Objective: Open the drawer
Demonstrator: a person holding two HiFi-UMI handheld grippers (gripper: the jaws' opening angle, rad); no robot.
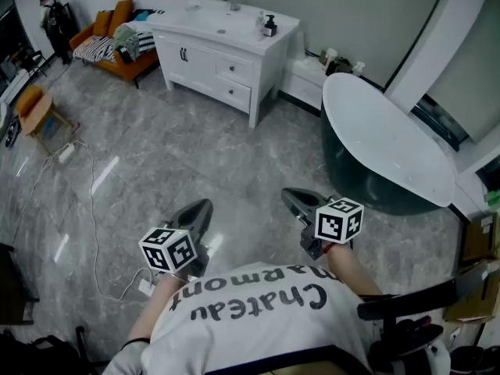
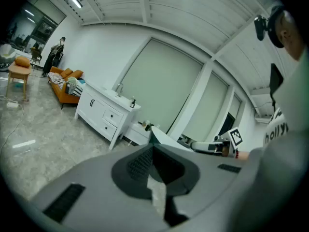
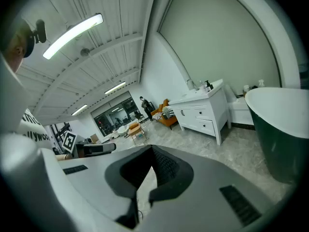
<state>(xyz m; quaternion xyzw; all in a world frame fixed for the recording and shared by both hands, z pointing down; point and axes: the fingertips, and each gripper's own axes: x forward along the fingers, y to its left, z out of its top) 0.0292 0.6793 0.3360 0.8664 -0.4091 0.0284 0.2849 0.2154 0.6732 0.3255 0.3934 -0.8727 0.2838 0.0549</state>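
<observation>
The white vanity cabinet [image 1: 223, 49] stands across the room, far from both grippers. Its two drawers [image 1: 234, 80], one above the other, are closed flush on the right half, and a pair of doors fills the left half. The same drawers [image 3: 203, 119] show in the right gripper view and, smaller, in the left gripper view [image 2: 113, 120]. My left gripper [image 1: 200, 209] and right gripper [image 1: 292, 198] hover side by side over the floor, pointing towards the cabinet. Both are shut, and neither the left gripper's [image 2: 152, 146] nor the right gripper's [image 3: 152, 149] jaws hold anything.
A dark green bathtub [image 1: 383, 151] with a white rim stands to the right of the path. An orange sofa [image 1: 117, 41] and a small orange table [image 1: 39, 112] are at the left. A white cable [image 1: 90, 201] trails over the grey marble floor. A person [image 1: 55, 22] stands far back.
</observation>
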